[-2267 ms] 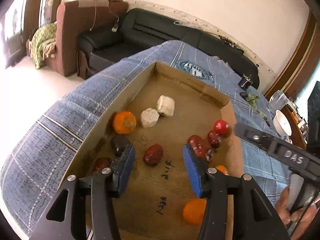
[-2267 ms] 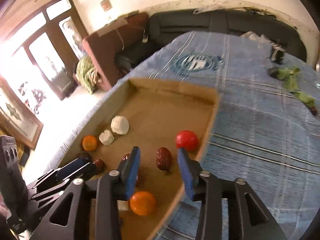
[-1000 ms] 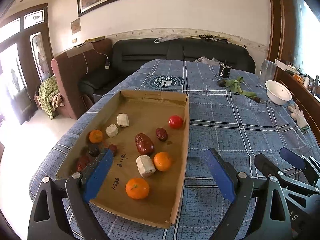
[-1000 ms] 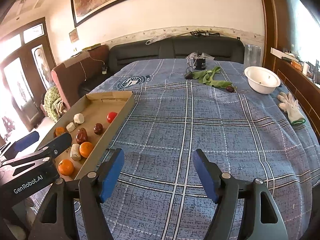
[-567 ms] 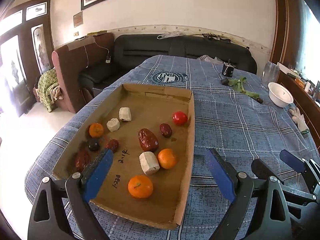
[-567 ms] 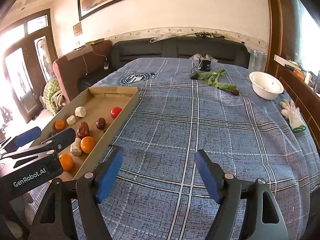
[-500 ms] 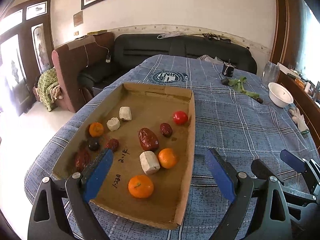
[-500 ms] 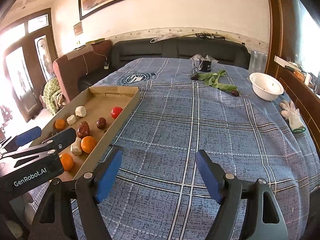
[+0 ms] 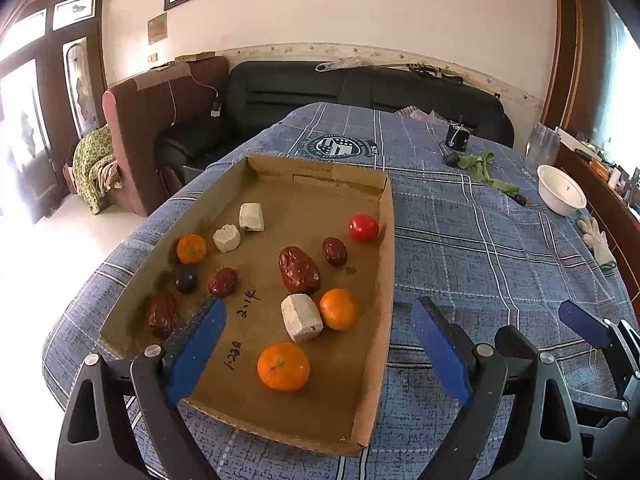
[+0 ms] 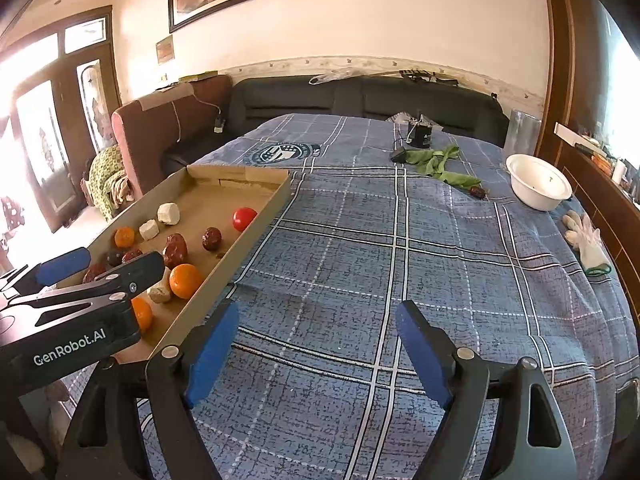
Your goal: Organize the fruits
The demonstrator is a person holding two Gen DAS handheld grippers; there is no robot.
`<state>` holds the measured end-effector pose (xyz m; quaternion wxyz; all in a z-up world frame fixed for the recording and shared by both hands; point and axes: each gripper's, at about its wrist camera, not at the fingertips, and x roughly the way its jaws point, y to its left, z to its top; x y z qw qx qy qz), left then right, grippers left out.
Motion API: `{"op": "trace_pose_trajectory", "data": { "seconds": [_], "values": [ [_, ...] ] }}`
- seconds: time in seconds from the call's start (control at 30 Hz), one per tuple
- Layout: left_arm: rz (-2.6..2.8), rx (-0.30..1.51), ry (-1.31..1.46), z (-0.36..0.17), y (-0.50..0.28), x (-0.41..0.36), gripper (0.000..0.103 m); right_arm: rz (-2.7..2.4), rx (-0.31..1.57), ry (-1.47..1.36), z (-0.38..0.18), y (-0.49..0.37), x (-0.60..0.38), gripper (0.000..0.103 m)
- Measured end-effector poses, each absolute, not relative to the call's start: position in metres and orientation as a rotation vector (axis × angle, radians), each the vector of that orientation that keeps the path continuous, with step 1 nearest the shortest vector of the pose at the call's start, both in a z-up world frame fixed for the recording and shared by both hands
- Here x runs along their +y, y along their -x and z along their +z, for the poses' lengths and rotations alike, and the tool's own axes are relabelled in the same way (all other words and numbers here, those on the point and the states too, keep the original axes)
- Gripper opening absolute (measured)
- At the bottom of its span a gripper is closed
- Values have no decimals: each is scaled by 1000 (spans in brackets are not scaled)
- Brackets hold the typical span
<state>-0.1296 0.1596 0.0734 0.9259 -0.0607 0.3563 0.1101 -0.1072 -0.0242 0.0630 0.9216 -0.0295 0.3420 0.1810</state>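
Fruits: a mixed bunch lying loose in a shallow brown cardboard tray (image 9: 386, 264) on the blue plaid cloth (image 9: 480, 248), nothing stacked.
Left wrist view, colours: three round orange mandarins, the biggest (image 9: 283, 366) nearest the camera, one (image 9: 338, 309) just beside a pale chalky chunk (image 9: 301, 323), one (image 9: 191, 248) over by the left wall.
Left wrist view, reds: a shiny round red tomato-looking fruit (image 9: 363, 227) close to the right wall, a big wrinkly dark-red date (image 9: 299, 270) mid-tray, a smaller one (image 9: 335, 251) between those two.
Left wrist view, left side: two more wrinkly dates (image 9: 223, 281) and (image 9: 162, 314), plus a small dark, almost black round fruit (image 9: 186, 280), too dim to name.
Left wrist view, pale bits: two more off-white chunks (image 9: 251, 217) and (image 9: 226, 238), can't tell what they are.
Left gripper (image 9: 316, 332): blue-padded fingers spread wide over the tray's near end, gripping nothing; the left pad covers part of the tray floor.
Right wrist view, tray (image 10: 256, 224): sits off to the left, and the other gripper's black arm blocks its near part, so one mandarin (image 10: 141, 314) is half hidden.
Right gripper (image 10: 316, 338): jaws opening, only bare cloth between them, well clear of the fruit.
Right wrist view, extras: white round bowl (image 10: 538, 187) and green leafy scraps (image 10: 436, 164) far back on the cloth.
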Motion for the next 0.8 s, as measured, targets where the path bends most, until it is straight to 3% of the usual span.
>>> {"op": "trace_pose_trajectory", "data": {
  "seconds": [0.37,0.8],
  "values": [
    [412,786,108,80,127,248,93,340,708,30,61,103,-40,86],
    [314,924,-145,43,79,196,93,353,698,38,63,106,-39,87]
  ]
}}
